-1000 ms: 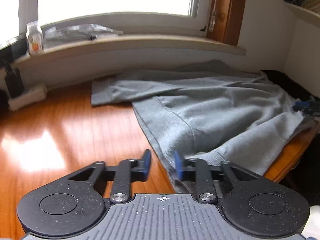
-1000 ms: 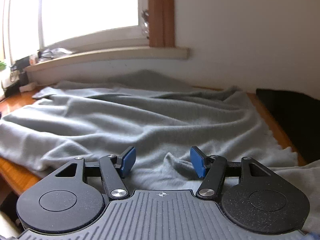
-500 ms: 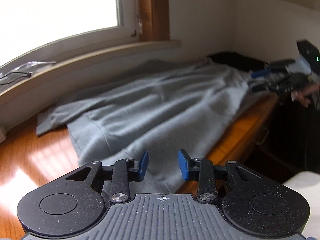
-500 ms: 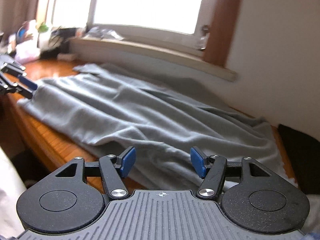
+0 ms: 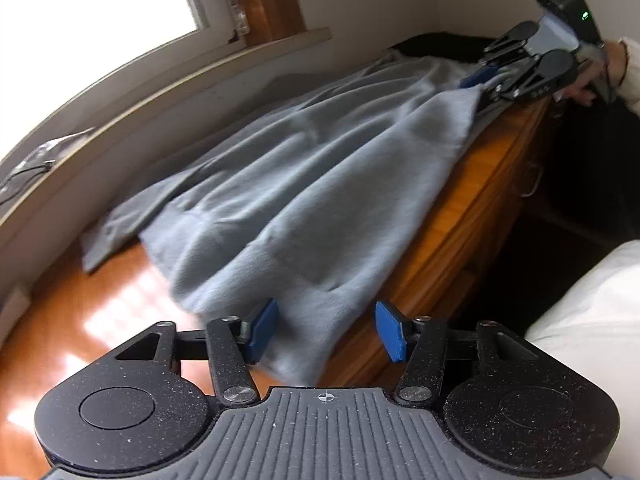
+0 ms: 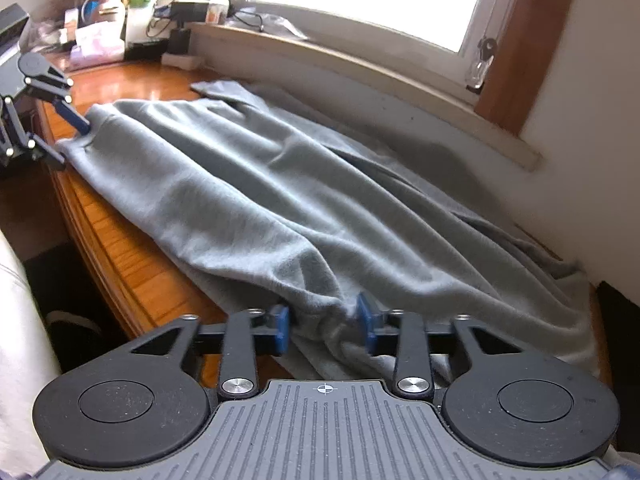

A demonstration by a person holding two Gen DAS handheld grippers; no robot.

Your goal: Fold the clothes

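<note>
At the bottom of the right wrist view, the right gripper has just been closing, its pads bunching the garment hem between them. At the bottom of the left wrist view, the left gripper has just been opening; its jaws stand apart with the other corner between them, unpressed. The cloth looks soft, light and limp, so I judge the 2 near corners the best holds. Grey and creased, it lies along the table toward the sill.
</note>
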